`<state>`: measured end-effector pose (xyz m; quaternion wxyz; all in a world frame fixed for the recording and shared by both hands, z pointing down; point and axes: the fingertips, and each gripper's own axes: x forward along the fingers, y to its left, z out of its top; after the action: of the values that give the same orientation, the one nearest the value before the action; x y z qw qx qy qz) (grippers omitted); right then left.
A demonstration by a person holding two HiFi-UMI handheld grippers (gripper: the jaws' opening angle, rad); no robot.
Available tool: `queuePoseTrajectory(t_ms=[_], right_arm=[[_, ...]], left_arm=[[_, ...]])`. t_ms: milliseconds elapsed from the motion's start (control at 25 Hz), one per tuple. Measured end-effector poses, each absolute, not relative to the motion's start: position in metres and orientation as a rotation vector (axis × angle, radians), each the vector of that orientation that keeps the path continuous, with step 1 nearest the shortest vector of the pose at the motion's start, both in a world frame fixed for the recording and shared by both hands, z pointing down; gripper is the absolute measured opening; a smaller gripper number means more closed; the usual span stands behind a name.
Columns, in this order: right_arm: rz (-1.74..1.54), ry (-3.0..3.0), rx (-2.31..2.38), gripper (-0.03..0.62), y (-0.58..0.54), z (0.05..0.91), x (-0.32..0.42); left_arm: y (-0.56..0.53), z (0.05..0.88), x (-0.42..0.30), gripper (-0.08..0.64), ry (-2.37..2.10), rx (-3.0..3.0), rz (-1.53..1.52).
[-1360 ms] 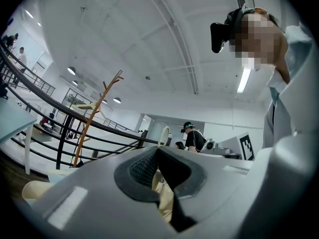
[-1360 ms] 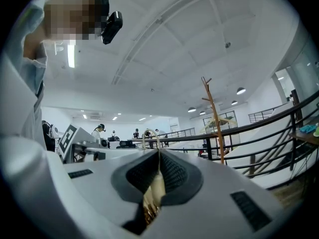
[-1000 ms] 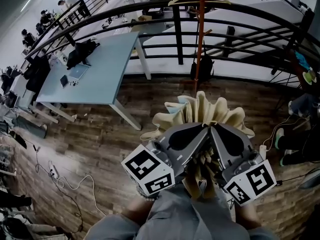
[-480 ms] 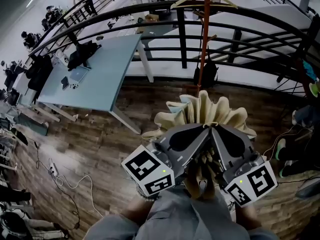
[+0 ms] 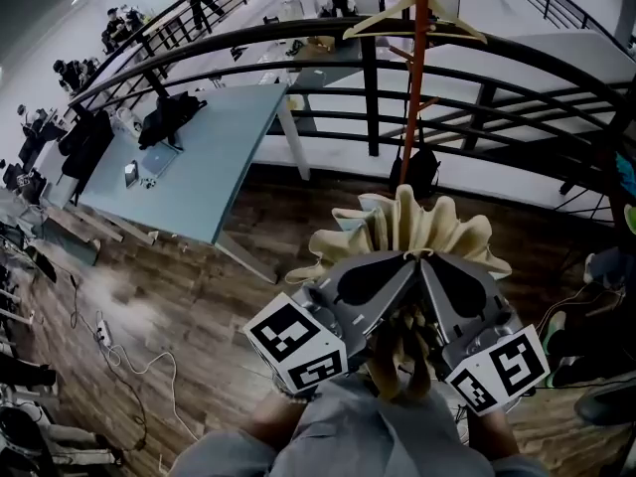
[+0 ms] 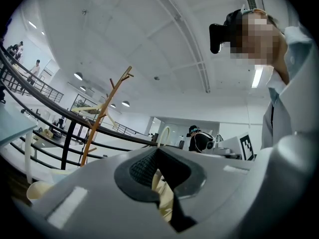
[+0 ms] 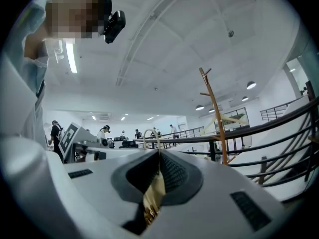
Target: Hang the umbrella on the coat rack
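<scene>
between left tongs (image 6: 158, 156), right tongs (image 7: 158, 159) | umbrella (image 5: 412, 229) pinched by both

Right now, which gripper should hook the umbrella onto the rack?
Right, marginally. Left gripper and right gripper are shut on the umbrella; the coat rack stands ahead, its low peg jutting rightward.

the umbrella (image 5: 407, 229) is matt cloth, the coat rack (image 5: 411, 117) smooth (seemingly wood), the floor (image 5: 199, 301) grained.
</scene>
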<state>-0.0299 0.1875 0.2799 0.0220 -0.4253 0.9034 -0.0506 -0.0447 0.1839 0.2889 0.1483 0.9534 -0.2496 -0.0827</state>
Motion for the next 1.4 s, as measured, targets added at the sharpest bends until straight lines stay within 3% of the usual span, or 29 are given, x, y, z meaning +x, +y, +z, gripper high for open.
queuePoseTrajectory(t_ms=[480, 1400], right_arm=[[-0.136, 2.834, -1.232, 0.005, 0.118, 0.264, 0.036], [-0.096, 2.847, -1.254, 0.005, 0.090, 0.263, 0.060]], left_arm=[[0.114, 0.273, 0.021, 0.008, -0.793, 2.738, -0.246], [0.085, 0.272, 0.045, 0.008, -0.803, 2.739, -0.254]])
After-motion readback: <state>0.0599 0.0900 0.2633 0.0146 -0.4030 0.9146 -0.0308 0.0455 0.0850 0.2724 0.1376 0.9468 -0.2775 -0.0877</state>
